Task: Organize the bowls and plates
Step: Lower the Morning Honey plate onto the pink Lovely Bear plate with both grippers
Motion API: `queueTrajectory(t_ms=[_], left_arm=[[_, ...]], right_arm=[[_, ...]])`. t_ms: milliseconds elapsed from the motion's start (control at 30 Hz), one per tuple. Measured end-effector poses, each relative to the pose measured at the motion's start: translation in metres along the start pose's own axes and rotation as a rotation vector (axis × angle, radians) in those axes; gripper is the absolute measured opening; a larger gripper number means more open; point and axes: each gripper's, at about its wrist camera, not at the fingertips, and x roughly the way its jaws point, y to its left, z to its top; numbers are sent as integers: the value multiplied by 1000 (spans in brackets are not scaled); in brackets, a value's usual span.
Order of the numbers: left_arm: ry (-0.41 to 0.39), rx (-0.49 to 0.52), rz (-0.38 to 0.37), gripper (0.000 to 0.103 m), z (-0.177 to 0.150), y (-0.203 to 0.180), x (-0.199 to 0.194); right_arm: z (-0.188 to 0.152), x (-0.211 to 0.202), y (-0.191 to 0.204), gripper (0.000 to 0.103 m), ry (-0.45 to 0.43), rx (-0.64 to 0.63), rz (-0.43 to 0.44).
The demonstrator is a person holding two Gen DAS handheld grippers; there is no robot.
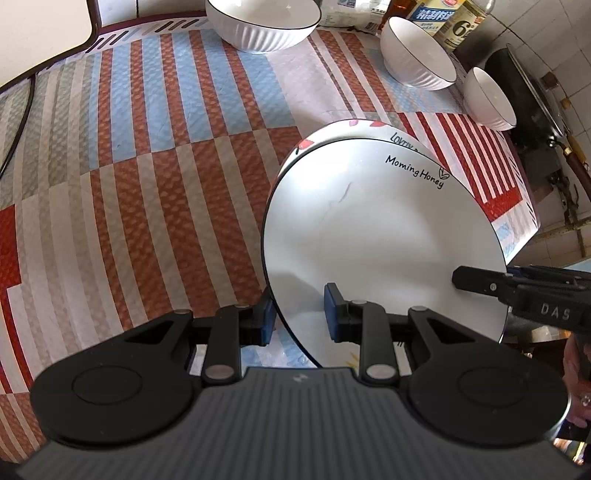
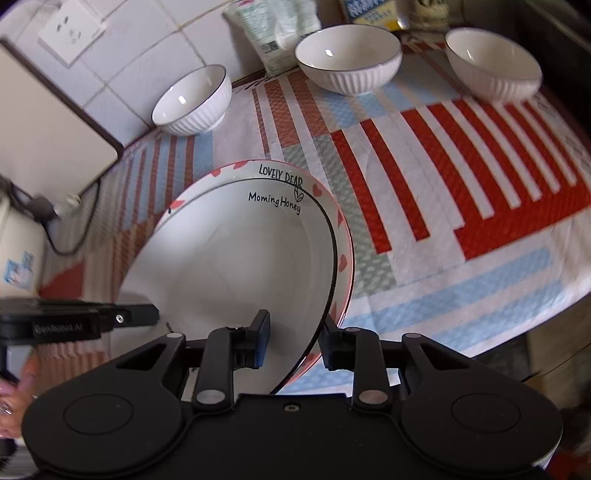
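Note:
A white plate [image 1: 376, 221] [image 2: 229, 269] marked "Morning Honey" lies nested on a heart-rimmed plate [image 1: 332, 134] [image 2: 280, 173] marked "Lovely Dear" on the striped tablecloth [image 1: 147, 166]. My left gripper [image 1: 299, 319] is shut on the white plate's near-left rim, one pad inside and one under the edge. My right gripper [image 2: 295, 336] straddles the opposite rim of both plates, its pads apart from it. Each gripper's finger shows at the edge of the other's view. Three white ribbed bowls [image 2: 192, 101] [image 2: 349, 59] [image 2: 493, 64] stand apart along the back.
Bottles [image 1: 454, 22] and a bag [image 2: 273, 33] line the back wall. A dark pan [image 1: 517, 85] sits beyond the table's right edge [image 1: 524, 221]. A pale board [image 2: 44, 122] leans at the left beside a cable [image 2: 62, 243] and a wall socket [image 2: 70, 29].

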Motion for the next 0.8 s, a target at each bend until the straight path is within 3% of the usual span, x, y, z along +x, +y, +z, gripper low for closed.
queueTrajectory(t_ms=[300,433,500,667,800], left_arm=[[10,-30,21,25,4,-1,5],[9,-7,48,24,2,-6,7],[7,3,62,24,1,-8,7],[11,40,134,28,2,-21,9],[-29,97,213,30,-3,-34,7]], right_arm=[[6,1,16,44,33,-92,-105],[1,8,29,45,68,-145,-207],[-4,13,28,45,75,-153,-204],[-7,18,37,46,59,-220,-256],[-9,16,30,46,-13,-211,-244]])
